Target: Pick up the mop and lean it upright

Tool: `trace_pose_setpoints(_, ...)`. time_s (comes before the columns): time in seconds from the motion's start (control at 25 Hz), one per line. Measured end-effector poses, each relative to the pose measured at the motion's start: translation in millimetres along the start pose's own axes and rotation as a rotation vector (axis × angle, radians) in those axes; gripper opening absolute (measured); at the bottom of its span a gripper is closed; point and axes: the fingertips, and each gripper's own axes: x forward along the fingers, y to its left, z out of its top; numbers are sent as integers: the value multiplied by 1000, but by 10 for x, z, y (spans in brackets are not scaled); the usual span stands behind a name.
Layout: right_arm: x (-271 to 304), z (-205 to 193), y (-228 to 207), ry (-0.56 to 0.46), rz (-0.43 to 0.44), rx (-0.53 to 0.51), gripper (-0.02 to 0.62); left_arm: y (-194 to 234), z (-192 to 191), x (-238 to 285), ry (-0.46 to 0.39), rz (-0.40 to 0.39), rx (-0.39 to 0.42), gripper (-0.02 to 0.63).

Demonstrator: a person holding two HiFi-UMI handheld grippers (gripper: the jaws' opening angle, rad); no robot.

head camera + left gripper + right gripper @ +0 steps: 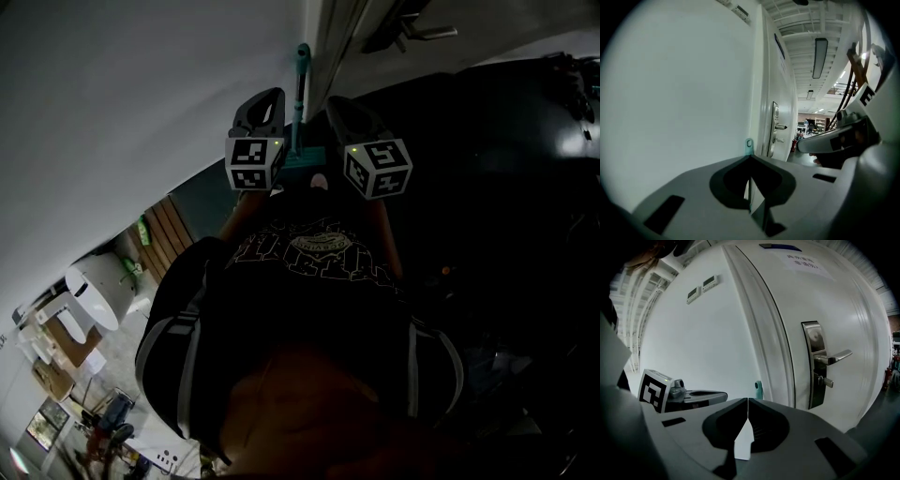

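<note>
The white wall fills the left of my feed, and the white door stands to its right. The teal mop stands upright at the wall, just beside the door frame, and from the head view its pole rises between my 2 grippers. My left gripper has its jaws pressed together on nothing. My right gripper is likewise closed and empty. A metal lever handle sits on the door.
</note>
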Motion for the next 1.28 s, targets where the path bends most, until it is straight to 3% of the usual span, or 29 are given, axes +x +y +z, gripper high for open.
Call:
trace_pose_setpoints(0.56,56,-86,341,7,50,-15,20,107,-112,-583,-9,65,-56,48)
trace_pose_setpoints(1.28,141,-130,490,33,73,-15,20,148,-106,-808,-26,74,-74,48)
